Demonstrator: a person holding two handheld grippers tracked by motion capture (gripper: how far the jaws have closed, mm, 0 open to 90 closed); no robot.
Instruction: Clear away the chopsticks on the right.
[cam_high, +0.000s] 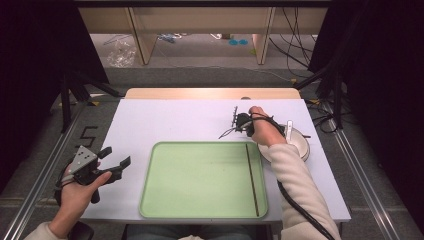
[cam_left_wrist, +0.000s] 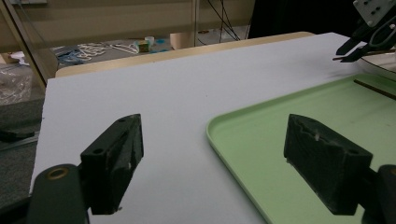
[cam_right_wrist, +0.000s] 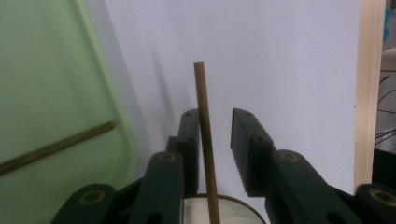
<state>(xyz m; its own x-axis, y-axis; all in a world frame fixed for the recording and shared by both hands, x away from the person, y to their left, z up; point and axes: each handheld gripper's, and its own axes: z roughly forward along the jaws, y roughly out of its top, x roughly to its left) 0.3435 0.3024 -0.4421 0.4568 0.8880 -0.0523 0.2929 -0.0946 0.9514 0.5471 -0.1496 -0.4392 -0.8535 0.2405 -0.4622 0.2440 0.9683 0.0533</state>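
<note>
A light green tray (cam_high: 200, 175) lies in the middle of the white table. One brown chopstick (cam_high: 252, 180) rests lengthwise along its right side, and it reappears in the right gripper view (cam_right_wrist: 56, 147). A second chopstick (cam_right_wrist: 204, 121) stands between the jaws of my right gripper (cam_right_wrist: 216, 115), leaning on one jaw with a gap to the other; its lower end crosses the rim of a white bowl (cam_right_wrist: 219, 207). In the high view my right gripper (cam_high: 235, 125) hovers just beyond the tray's far right corner. My left gripper (cam_high: 117, 156) is open and holds nothing, left of the tray.
The white bowl (cam_high: 300, 145) sits right of the tray under the person's right forearm, with a white spoon handle (cam_high: 289, 127) sticking up from it. A wooden edge (cam_high: 210, 93) borders the table's far side. Cables and stands crowd the floor around.
</note>
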